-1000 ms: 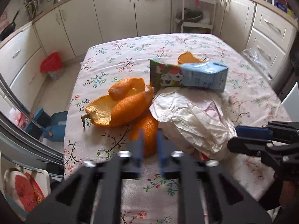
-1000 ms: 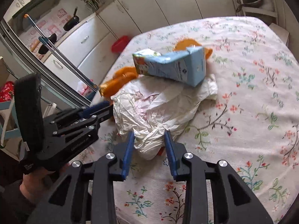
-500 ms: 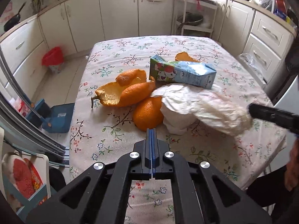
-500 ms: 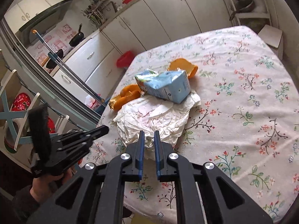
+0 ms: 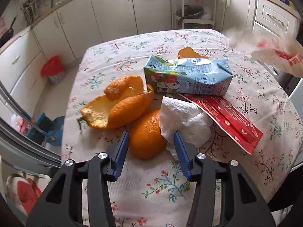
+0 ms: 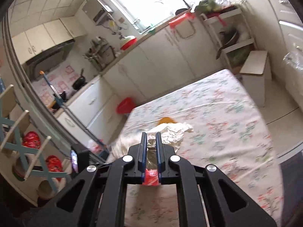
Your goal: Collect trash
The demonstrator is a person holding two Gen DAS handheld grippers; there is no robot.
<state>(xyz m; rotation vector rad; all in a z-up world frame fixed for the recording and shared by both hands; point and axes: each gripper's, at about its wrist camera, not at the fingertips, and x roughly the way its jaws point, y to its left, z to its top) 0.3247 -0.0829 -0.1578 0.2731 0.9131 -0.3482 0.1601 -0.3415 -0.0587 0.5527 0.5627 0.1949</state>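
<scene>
Trash lies on the floral tablecloth: orange peels, a rounded peel piece, a blue milk carton, a crumpled white tissue and a red wrapper. My left gripper is open, its fingers on either side of the rounded peel and the tissue edge. My right gripper is shut on a white plastic bag with red print, held up above the table. The bag also shows blurred at the upper right of the left wrist view.
White kitchen cabinets line the far walls. A red bin stands on the floor left of the table. A white rack and a stool stand beyond the table's far end. A sliding door frame runs at left.
My right gripper has lifted the white bag up off the pile, uncovering the tissue and red wrapper. My left gripper has opened and moved in around the rounded peel.
</scene>
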